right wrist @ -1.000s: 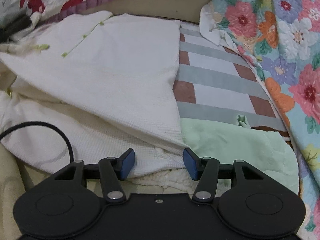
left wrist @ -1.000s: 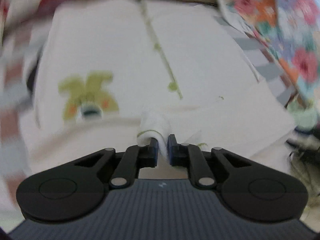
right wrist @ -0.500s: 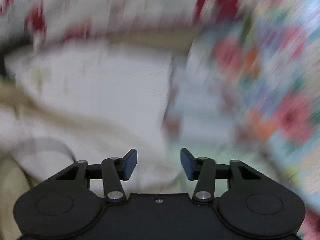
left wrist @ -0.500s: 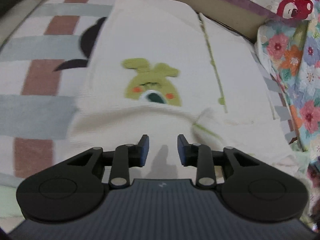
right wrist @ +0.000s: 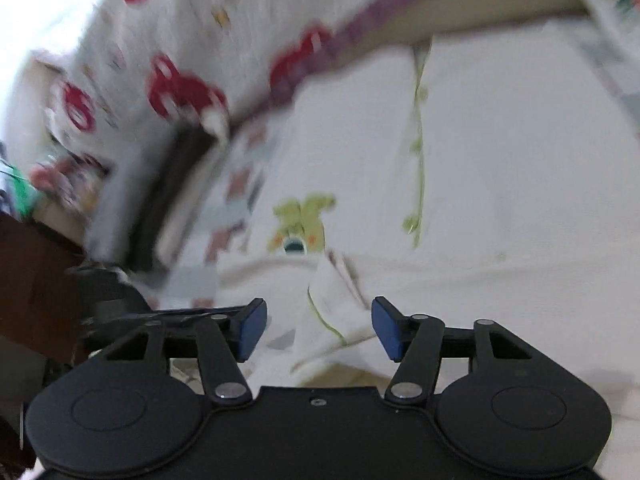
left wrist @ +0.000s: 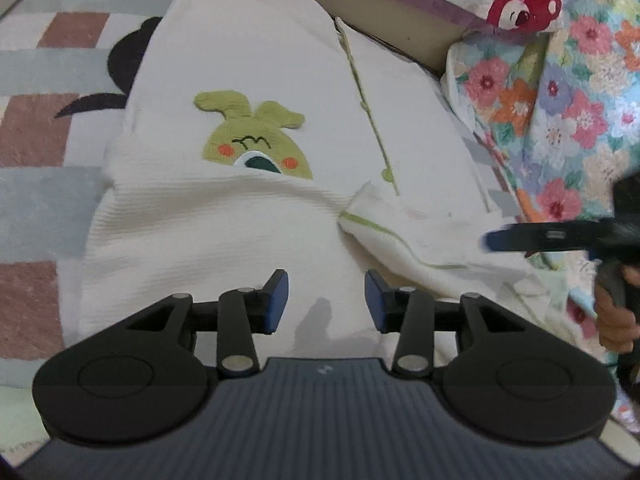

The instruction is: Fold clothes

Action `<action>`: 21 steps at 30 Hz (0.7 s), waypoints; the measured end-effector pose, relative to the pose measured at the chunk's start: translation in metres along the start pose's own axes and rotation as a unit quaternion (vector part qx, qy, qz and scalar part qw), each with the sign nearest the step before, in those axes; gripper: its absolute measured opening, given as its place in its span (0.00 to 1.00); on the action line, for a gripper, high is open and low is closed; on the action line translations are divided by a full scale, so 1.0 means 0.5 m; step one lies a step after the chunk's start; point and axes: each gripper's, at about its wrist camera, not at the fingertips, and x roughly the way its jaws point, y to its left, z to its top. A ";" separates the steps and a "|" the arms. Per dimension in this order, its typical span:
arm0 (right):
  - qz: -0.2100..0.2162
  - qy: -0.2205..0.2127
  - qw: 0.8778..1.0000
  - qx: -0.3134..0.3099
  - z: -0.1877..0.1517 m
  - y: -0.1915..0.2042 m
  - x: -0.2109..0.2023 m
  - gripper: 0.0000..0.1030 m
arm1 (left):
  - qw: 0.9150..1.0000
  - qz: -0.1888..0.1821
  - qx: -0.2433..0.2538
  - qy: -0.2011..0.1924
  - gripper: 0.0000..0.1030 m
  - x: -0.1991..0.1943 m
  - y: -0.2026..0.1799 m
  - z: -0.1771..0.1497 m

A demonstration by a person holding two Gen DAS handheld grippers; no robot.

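Left gripper [left wrist: 326, 296]: the fingers have just been opening. One second ago they were clenched on a bunched, green-trimmed edge of the cream garment [left wrist: 224, 216]; now they stand released, with nothing between them, poised above the folded-over panel. The released green-trimmed flap [left wrist: 384, 224] lies on the garment at about 2 o'clock from the fingers.

Right gripper [right wrist: 318, 330]: the fingers have also been opening further and are released, gripping nothing. The right wrist view is motion-blurred. One second ago this gripper faced the garment's lower hem beside a pale green cloth; now it faces the green-trimmed flap, which sits between and just beyond the fingers. In the left wrist view the right gripper enters from the 3 o'clock edge, held by a hand [left wrist: 616, 312].

Location of the work item: the cream garment lies flat on the striped bed cover [left wrist: 44, 200], green rabbit patch [left wrist: 256, 140] upward, its near portion folded across and covering the lower edge of the patch. A floral quilt [left wrist: 560, 100] lies at 2 o'clock.

Assessment: one fold appears set down and released. The right gripper's new position suggests the loose flap is the next target; it needs tucking or flattening before a further fold.
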 end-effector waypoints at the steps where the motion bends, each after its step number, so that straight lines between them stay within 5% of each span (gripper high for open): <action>1: -0.013 0.022 0.999 0.021 0.006 -0.006 0.032 0.63 | 1.000 -0.002 -0.003 -0.005 0.40 -0.004 0.004 0.000; 5: -0.048 0.074 0.990 0.114 0.000 -0.040 0.107 0.63 | 0.999 -0.015 -0.051 -0.009 0.43 -0.017 0.035 0.004; 11: 0.114 0.099 0.954 0.259 -0.050 -0.058 0.149 0.62 | 0.992 -0.037 -0.119 0.002 0.47 -0.019 0.083 0.005; 12: 0.130 0.106 0.952 0.256 -0.056 -0.043 0.158 0.53 | 0.991 -0.043 -0.123 -0.004 0.47 -0.026 0.085 0.006; 17: 0.126 0.154 0.971 0.131 -0.065 0.059 0.175 0.52 | 0.990 -0.038 -0.130 -0.027 0.51 -0.046 0.097 0.010; 21: 0.143 0.143 0.976 0.081 -0.077 0.079 0.125 0.52 | 0.992 -0.034 -0.124 -0.008 0.51 -0.031 0.096 0.008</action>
